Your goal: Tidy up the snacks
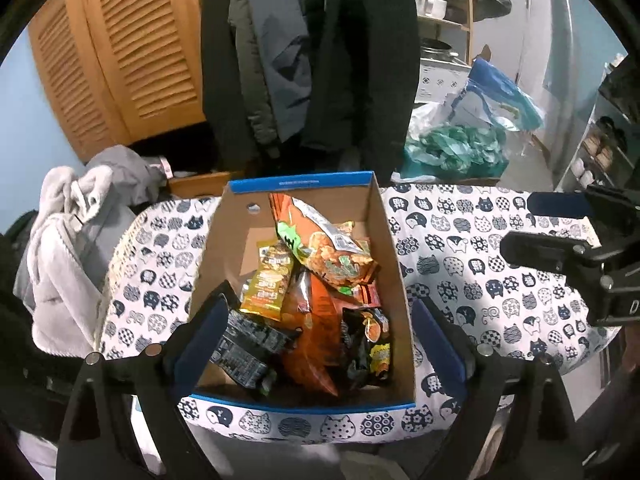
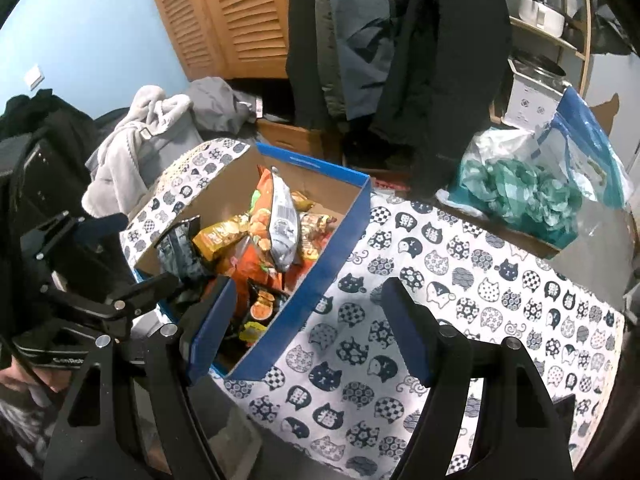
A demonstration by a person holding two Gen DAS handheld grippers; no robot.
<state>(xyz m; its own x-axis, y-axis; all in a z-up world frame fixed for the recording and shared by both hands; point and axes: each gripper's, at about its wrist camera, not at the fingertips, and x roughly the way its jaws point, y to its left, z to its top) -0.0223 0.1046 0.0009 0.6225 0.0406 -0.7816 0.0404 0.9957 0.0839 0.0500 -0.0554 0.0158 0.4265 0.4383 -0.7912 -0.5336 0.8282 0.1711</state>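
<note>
Snacks piled in the box (image 1: 384,216) — both tongs empty

Your left gripper (image 1: 316,328) hangs spread over the box on the cat-print cloth (image 1: 460,280); your right gripper (image 2: 308,320) gapes beside it; packets (image 1: 332,256) look light, crinkly, slippery — pinch a sealed edge; print too blurred to read.

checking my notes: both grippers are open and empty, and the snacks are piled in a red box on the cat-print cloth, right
Nearly. The box is blue outside, not red; the right wrist view shows its blue wall. The rest holds: the left gripper and right gripper are open and empty, and the snacks are piled in it on the cloth.
</note>
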